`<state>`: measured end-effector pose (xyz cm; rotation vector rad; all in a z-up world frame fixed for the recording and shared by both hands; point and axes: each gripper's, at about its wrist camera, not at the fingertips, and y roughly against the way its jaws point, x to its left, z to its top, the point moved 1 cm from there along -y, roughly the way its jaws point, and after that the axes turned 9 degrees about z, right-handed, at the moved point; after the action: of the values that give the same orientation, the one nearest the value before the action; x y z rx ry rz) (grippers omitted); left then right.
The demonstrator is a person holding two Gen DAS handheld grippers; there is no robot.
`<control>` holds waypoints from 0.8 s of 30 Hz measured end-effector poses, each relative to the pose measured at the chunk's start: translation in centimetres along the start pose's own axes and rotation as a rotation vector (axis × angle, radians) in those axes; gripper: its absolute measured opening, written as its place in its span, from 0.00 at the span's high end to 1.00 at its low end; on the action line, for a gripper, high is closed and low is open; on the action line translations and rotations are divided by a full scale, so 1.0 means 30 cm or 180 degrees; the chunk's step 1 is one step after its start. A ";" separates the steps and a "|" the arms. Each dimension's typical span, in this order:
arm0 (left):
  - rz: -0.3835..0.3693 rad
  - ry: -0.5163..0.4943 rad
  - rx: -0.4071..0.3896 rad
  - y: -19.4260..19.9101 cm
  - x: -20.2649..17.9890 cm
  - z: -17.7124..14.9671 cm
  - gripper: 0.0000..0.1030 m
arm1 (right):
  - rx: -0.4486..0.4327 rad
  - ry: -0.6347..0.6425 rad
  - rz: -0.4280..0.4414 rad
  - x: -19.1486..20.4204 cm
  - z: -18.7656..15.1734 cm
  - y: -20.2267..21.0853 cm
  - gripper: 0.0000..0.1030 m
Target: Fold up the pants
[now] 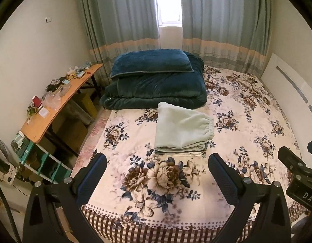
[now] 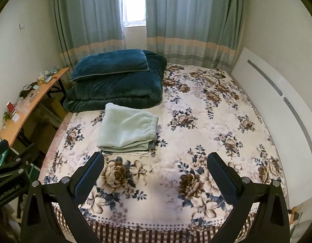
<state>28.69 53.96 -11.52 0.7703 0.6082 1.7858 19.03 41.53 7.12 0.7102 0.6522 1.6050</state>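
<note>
two grippers, left gripper [image 1: 157,171] and right gripper [image 2: 156,170], hover with jaws spread and empty before the folded mint pants [image 1: 183,130], stacked neatly near the teal quilt [image 1: 156,89], apparently finished.

Pants [image 1: 183,128] [image 2: 126,128]: pale mint-green, fleecy fabric. Folded into a compact rectangular bundle, several layers visible at the near edge. Elastic gathered waistband along the right side. Bundle lies flat on the floral bedspread [image 1: 246,121] [image 2: 206,131], on top of other folded pieces, one grey and one cream, whose edges show underneath. Positioned just in front of the dark teal duvet [image 1: 156,89] [image 2: 115,89].
</note>
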 end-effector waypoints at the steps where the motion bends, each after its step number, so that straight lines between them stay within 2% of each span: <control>1: 0.0003 -0.0003 -0.0003 0.000 0.000 0.000 0.00 | 0.0001 -0.0010 0.0012 -0.001 0.001 -0.016 0.00; 24: 0.0019 -0.0014 -0.0164 0.023 -0.001 0.027 0.00 | -0.0072 -0.0039 -0.0004 -0.007 -0.069 -0.017 0.00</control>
<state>28.87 53.75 -10.50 0.7414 0.5554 1.7979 17.81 41.34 5.37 0.7025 0.6245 1.6033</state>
